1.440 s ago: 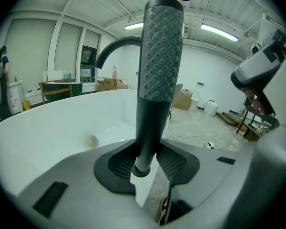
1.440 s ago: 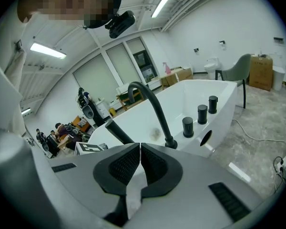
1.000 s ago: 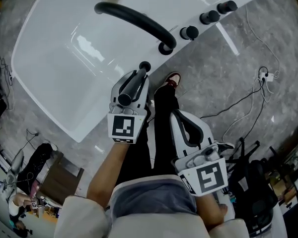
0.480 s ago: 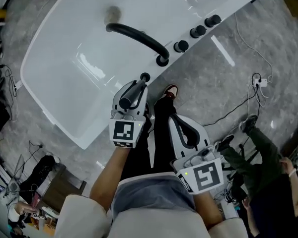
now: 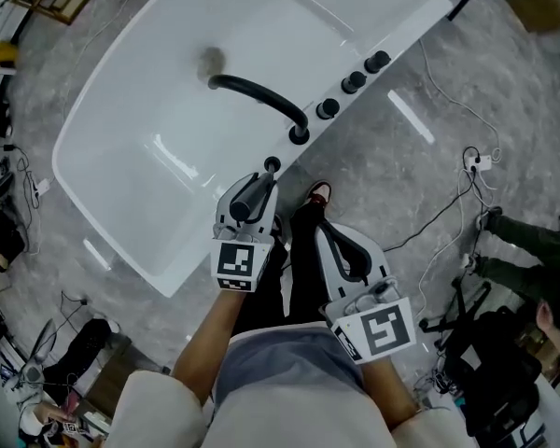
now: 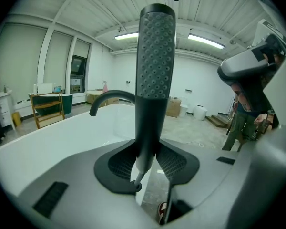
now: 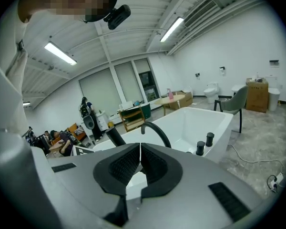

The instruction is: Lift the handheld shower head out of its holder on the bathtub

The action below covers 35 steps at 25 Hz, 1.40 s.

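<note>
The handheld shower head (image 5: pixel 249 190) is a dark grey wand. My left gripper (image 5: pixel 253 183) is shut on it, just in front of the white bathtub's rim (image 5: pixel 226 231). Its small black holder (image 5: pixel 272 165) sits on the rim right beyond the wand's tip; I cannot tell whether they touch. In the left gripper view the shower head (image 6: pixel 155 66) stands upright between the jaws of the left gripper (image 6: pixel 147 162), nozzle face toward the camera, its thin chrome end (image 6: pixel 138 168) low between the pads. My right gripper (image 5: pixel 343 252) (image 7: pixel 140 163) is shut on nothing, held back over my legs.
A black curved spout (image 5: pixel 259 96) arches over the tub, with three black knobs (image 5: pixel 353 81) along the rim beyond it. Cables and a power strip (image 5: pixel 473 162) lie on the grey stone floor at right. Another person's legs (image 5: pixel 527 236) show at the right edge.
The tub looks smaller and farther away now; the head view has pulled back. My left gripper kept its hold on the shower head. Another person came into view at the right.
</note>
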Motion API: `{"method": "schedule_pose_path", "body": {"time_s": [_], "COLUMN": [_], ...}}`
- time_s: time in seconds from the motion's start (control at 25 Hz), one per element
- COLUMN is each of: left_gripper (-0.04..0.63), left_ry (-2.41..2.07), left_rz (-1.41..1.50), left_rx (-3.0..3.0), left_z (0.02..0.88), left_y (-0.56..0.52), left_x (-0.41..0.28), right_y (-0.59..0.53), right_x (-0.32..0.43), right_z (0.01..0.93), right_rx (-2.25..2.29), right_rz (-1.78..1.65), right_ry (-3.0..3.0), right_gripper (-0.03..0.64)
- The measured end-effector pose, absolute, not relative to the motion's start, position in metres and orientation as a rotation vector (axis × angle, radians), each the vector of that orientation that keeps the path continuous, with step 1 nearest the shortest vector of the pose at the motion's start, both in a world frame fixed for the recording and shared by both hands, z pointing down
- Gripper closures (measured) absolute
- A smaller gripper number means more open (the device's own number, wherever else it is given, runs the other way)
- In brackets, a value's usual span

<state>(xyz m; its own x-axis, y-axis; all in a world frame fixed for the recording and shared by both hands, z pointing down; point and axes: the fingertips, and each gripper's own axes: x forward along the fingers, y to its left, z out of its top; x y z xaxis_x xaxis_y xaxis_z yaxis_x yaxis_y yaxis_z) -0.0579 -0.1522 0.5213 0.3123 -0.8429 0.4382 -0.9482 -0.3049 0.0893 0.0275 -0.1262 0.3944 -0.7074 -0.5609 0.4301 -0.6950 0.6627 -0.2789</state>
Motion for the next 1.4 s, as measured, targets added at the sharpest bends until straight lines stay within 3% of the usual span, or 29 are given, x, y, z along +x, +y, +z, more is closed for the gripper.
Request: {"method": "schedule_pose_path", "body": {"time_s": [1.4], "left_gripper": [0.456], "left_ry": [-1.571], "left_rz": [0.286], "left_rx": [2.422], "left_z": [0.373], "left_y": [-0.072], "left_x": [-0.081], "right_y": [-0.036], "right_x": [-0.002], "right_z": [0.27], "right_rx": [1.224], "right_rz": [0.373], "right_ry": [-2.706], "right_gripper": [0.597]}}
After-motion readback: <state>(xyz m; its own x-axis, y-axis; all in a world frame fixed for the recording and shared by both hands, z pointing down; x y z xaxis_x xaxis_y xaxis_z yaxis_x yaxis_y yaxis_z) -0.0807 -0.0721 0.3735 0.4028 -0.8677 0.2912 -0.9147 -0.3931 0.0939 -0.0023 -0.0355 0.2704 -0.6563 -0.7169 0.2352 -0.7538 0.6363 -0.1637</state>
